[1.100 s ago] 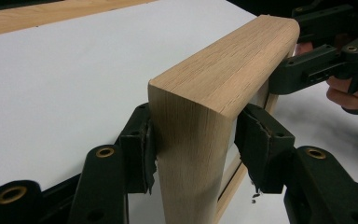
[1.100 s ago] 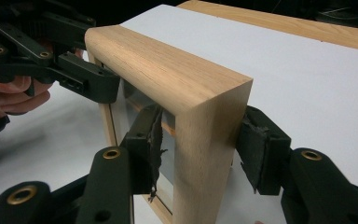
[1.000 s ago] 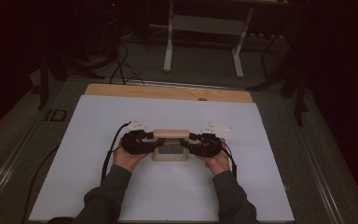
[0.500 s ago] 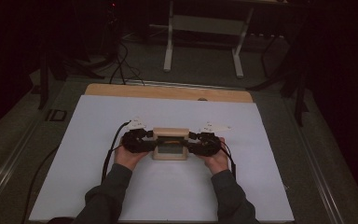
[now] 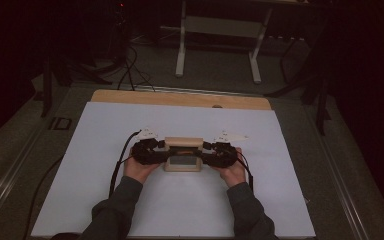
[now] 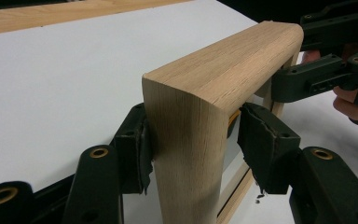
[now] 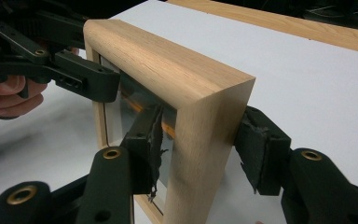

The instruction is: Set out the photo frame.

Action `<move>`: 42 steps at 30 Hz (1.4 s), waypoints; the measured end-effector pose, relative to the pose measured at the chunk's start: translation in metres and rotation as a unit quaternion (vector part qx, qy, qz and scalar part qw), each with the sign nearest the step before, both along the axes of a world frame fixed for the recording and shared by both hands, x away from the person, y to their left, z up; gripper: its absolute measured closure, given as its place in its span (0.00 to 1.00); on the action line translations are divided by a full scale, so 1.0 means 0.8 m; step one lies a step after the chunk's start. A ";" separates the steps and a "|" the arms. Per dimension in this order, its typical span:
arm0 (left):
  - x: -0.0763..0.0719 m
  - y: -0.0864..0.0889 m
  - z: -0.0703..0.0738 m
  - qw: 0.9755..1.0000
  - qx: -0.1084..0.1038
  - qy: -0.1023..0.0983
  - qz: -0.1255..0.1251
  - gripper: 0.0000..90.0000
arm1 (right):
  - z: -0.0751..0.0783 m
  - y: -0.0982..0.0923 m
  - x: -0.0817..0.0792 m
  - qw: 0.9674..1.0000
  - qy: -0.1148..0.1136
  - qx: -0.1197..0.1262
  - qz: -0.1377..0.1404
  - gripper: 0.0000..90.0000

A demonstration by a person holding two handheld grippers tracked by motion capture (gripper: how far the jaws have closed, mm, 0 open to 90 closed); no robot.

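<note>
left gripper (image 5: 164, 150): jaws have just been opening, astride the frame's left upright, one pad touching, the other clear of the wood | wooden frame (image 5: 182, 155): upright on the white sheet (image 5: 105, 150), mid-table, between both grippers | right gripper (image 5: 206, 152): jaws span the right upright, pads against both faces

A small wooden frame (image 5: 182, 155) sits near the middle of the white table (image 5: 105, 150), a little toward the person's edge. The left gripper (image 5: 152, 151) meets its left end, the right gripper (image 5: 214, 154) its right end, hands behind them.
</note>
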State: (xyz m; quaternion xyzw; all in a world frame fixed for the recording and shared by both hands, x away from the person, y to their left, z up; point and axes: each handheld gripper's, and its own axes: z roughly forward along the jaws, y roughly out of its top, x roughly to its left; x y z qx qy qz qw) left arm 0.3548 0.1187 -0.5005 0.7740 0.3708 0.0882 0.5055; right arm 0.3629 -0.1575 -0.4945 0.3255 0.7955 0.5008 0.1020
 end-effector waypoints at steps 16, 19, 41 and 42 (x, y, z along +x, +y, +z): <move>0.001 0.002 -0.006 1.000 0.019 0.013 -0.004 0.47 | 0.001 -0.002 -0.001 1.000 -0.007 -0.015 0.001 0.49; 0.001 0.004 -0.005 1.000 0.018 0.010 0.000 0.47 | 0.001 -0.001 -0.001 1.000 -0.002 -0.015 0.002 0.47; -0.026 0.036 0.013 1.000 0.016 -0.010 0.002 0.51 | 0.010 -0.015 -0.008 1.000 -0.003 -0.022 0.001 0.47; -0.027 0.038 0.013 1.000 0.016 -0.011 0.003 0.52 | 0.010 -0.016 -0.008 1.000 -0.004 -0.024 0.002 0.47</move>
